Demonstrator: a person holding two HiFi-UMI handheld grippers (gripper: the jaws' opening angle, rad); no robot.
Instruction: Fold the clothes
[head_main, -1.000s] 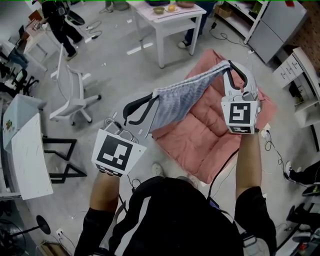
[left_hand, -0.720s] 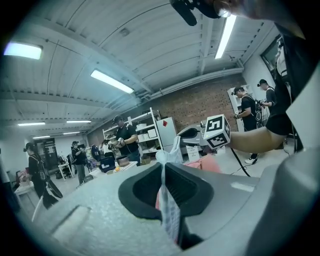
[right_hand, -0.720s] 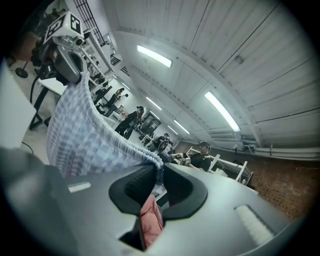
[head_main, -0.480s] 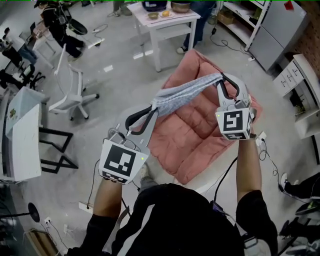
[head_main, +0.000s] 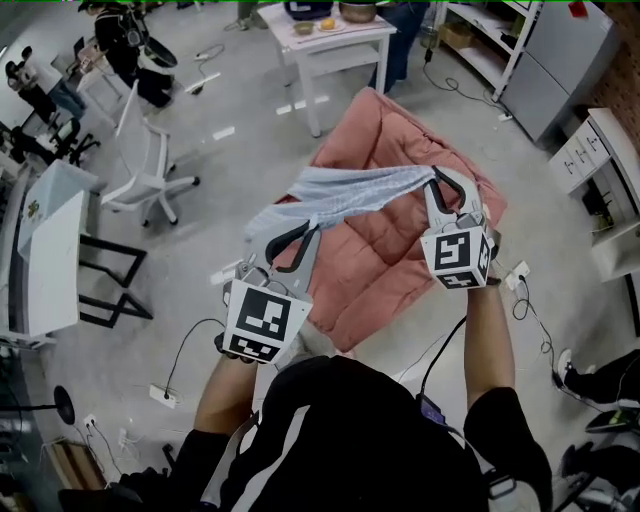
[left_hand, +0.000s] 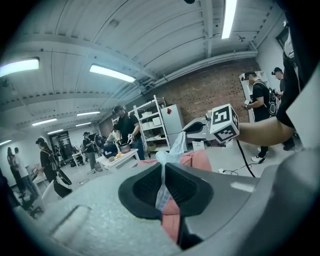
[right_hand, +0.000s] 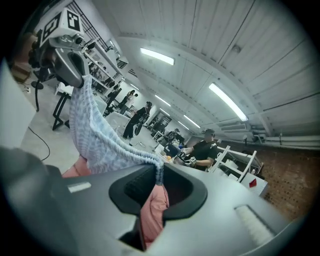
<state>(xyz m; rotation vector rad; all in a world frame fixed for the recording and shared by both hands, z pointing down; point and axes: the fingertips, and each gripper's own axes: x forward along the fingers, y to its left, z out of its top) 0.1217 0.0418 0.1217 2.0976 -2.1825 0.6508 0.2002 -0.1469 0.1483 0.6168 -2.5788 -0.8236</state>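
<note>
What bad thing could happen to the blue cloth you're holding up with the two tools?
The left tool and right tool each pinch just a thin edge of the blue cloth, so a corner might slip out. Its left end hangs near the edge of the pink quilt, so it could land partly on the floor.

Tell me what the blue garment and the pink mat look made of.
Garment: soft knit fabric, matte, maybe cotton; fine ribbed texture shows, and it sags limp. Mat: padded textile, matte; stitched quilt squares puff up. Fibre unclear.
</note>
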